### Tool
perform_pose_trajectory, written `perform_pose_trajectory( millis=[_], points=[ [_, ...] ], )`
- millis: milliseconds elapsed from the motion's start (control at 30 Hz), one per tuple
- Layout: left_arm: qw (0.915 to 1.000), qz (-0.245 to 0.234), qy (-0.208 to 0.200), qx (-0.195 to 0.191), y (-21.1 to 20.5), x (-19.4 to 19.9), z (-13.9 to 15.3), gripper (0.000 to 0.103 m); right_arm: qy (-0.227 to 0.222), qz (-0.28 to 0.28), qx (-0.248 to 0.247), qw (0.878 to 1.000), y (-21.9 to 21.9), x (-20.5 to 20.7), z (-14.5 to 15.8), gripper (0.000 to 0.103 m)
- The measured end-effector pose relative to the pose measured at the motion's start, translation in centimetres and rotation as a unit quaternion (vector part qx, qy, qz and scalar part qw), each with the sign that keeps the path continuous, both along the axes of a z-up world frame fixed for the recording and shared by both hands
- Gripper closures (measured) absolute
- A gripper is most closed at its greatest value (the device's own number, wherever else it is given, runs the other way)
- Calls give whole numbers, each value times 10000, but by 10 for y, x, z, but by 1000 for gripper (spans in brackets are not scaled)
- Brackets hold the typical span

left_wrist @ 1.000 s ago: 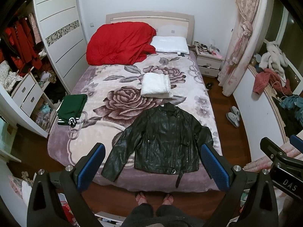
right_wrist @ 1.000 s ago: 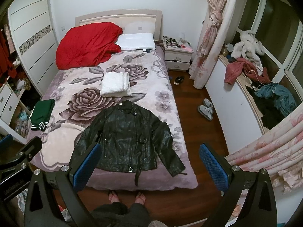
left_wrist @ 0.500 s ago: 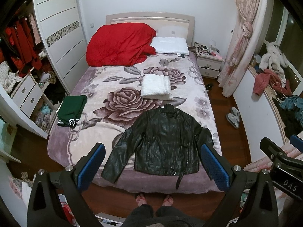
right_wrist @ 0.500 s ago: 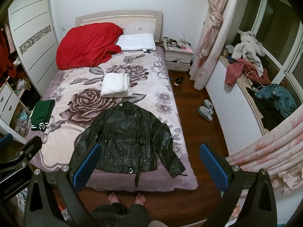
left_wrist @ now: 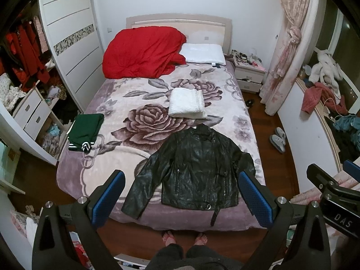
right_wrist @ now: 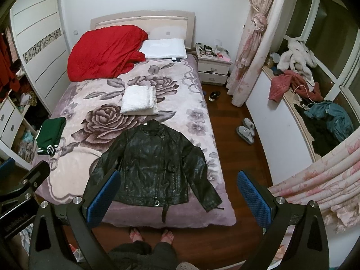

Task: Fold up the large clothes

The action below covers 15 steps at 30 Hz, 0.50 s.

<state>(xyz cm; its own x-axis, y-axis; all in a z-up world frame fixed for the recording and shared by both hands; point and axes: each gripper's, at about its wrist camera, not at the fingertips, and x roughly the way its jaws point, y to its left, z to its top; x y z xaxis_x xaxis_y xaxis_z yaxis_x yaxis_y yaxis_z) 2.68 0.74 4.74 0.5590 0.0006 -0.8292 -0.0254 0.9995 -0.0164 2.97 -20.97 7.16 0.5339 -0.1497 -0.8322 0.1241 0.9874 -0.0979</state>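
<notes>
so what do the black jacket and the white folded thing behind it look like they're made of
Black jacket: looks like leather or faux leather, with a glossy creased surface catching highlights, plus metal zips and a belt ring. White folded item: looks like fluffy terry or fleece, matte with a nubby pile; towel or blanket, unclear.

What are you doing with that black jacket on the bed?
A person stands at the foot of the bed, holding the left gripper and the right gripper, both open and empty, above it. The black leather jacket lies spread flat, sleeves out, not yet folded. A folded white towel and a folded green garment lie farther up.
</notes>
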Motion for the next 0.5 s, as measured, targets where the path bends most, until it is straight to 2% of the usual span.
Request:
perform_pose_trajectory(
  millis=[167,267,367,400,500],
  points=[
    [10000,8,-37,21,7,7,-12,0,48,-9,1,10000,8,15,1,0],
    [9989,83,-339,321,16,23,-33,0,70,-37,11,10000,10,14,-9,0],
    [9951,149,-594,770,24,48,-72,0,297,-217,192,9991,3,35,-35,0],
    [9935,148,-616,948,27,61,-96,0,359,-296,250,9986,-1,41,-50,0],
    [9952,85,-363,904,35,84,-169,0,692,-659,587,9937,-32,68,-115,0]
  ],
)
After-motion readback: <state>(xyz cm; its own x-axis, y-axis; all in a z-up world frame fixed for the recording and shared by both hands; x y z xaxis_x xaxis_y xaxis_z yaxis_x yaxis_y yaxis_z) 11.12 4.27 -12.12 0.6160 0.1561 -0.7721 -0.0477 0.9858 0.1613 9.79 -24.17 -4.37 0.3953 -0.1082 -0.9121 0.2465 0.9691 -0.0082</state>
